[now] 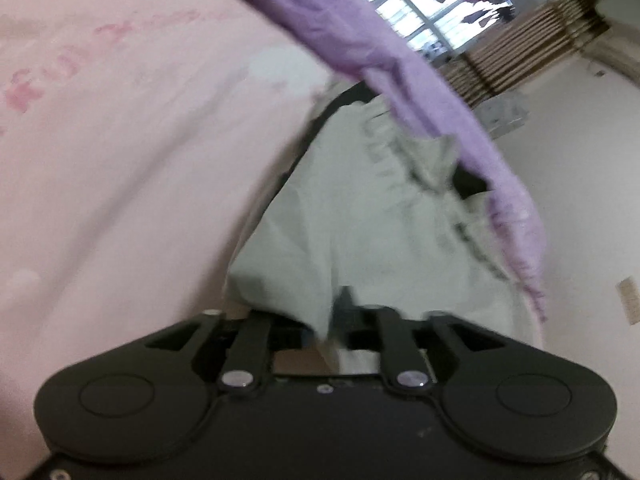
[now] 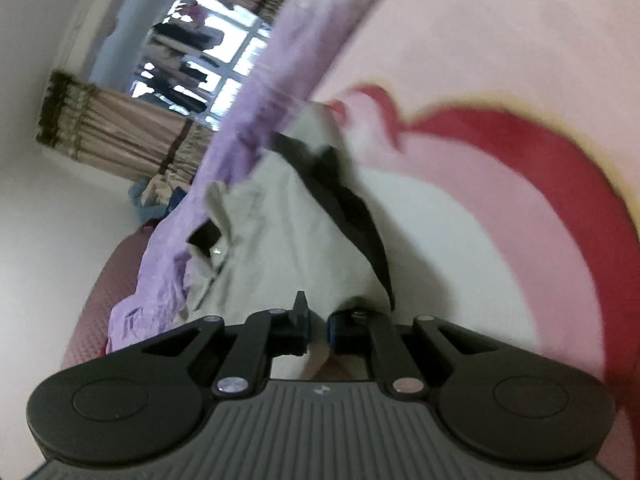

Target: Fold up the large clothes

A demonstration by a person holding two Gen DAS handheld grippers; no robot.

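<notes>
Grey garment (image 1: pixel 340 240): edge clamped by left gripper (image 1: pixel 344 320); other edge pinched by right gripper (image 2: pixel 318 328); risk: uneven tension slips cloth, snags purple blanket (image 2: pixel 256 120).

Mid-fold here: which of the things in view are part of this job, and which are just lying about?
In the job:
- grey garment, pinched at one edge by the left gripper and at another by the right gripper

Lying about:
- purple cloth
- pink sheet
- curtain
- window
</notes>
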